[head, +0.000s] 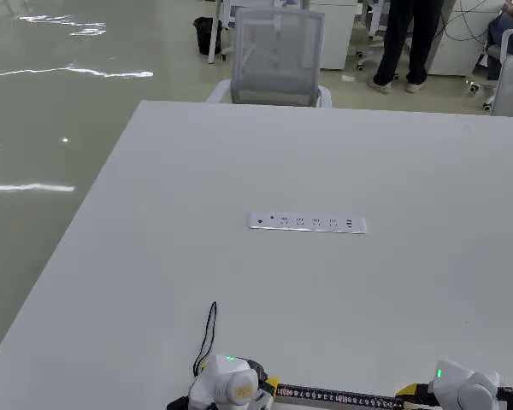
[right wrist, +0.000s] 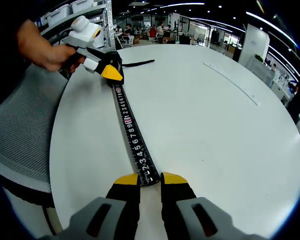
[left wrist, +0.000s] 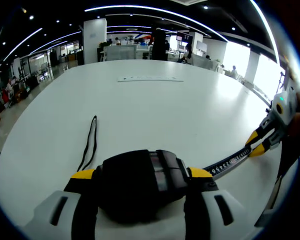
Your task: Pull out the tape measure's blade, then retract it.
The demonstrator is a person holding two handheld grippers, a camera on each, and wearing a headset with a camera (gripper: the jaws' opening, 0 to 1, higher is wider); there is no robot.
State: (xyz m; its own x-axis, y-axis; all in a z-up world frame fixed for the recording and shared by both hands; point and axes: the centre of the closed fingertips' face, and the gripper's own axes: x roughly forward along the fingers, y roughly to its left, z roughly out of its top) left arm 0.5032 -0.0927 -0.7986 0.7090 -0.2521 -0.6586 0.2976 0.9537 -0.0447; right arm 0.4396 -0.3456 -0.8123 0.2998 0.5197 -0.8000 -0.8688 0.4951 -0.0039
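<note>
Head view, bottom edge: my left gripper (head: pixel 268 390) and right gripper (head: pixel 409 394) sit low over the white table (head: pixel 154 213), with the blade (head: pixel 333 397) stretched flat between them. Left gripper view confirms the jaws clamped on the black tape measure (left wrist: pixel 135 190) body, one yellow tip on each side. Right gripper view confirms the jaws narrowed onto the blade's free end, numbers facing up. A black wrist strap (head: pixel 207 333) trails from the case across the table, away from me. A white power strip (head: pixel 308 223) lies flat further up the table, well apart from the blade. At the far edge stands a grey mesh chair (head: pixel 274 55); beyond it is a black bin (head: pixel 207 34) on the floor, and a person (head: pixel 406 43) is standing there.
</note>
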